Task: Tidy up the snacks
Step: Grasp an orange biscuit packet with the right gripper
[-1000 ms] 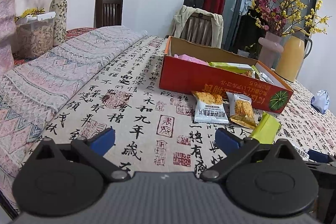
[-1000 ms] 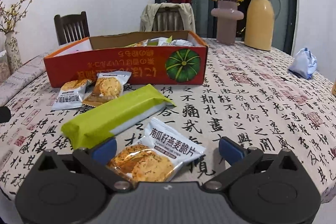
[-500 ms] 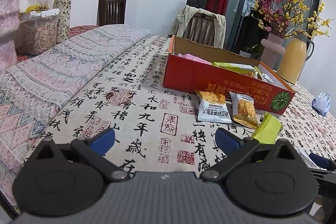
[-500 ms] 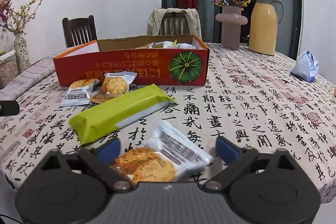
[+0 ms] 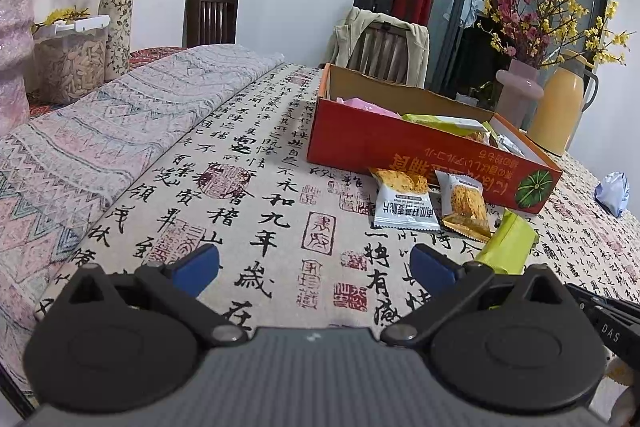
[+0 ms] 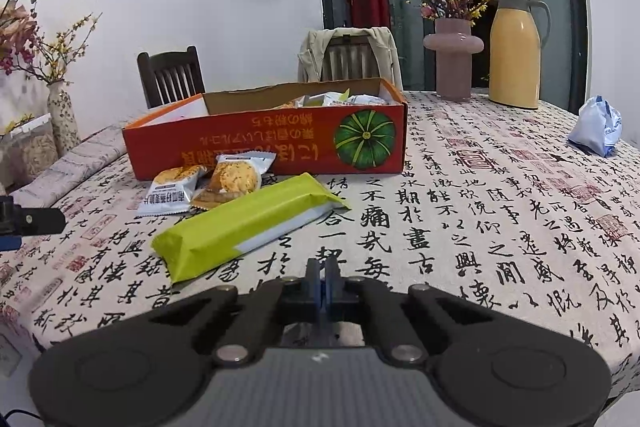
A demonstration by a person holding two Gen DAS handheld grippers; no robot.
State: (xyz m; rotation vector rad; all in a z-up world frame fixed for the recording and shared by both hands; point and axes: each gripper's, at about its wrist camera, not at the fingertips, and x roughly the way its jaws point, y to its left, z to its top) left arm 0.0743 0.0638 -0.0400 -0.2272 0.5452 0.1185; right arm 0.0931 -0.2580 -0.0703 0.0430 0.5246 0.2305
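Blue-padded right gripper (image 6: 322,277) closed, level, left gripper (image 5: 315,265) spread wide

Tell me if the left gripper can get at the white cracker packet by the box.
Probably yes: the left gripper has its jaws open, and only bare tablecloth lies between it and the white cracker packet.

Centre and right of the right wrist view: bare calligraphy-printed tablecloth (image 6: 460,211), open passage.
Left centre: long lime-green snack pack (image 6: 244,227), lying diagonally.
Behind it: two small biscuit packets (image 6: 208,187), touching the red cardboard box (image 6: 272,143).
Upper right: pink vase (image 6: 454,61), yellow jug (image 6: 516,51), well apart.
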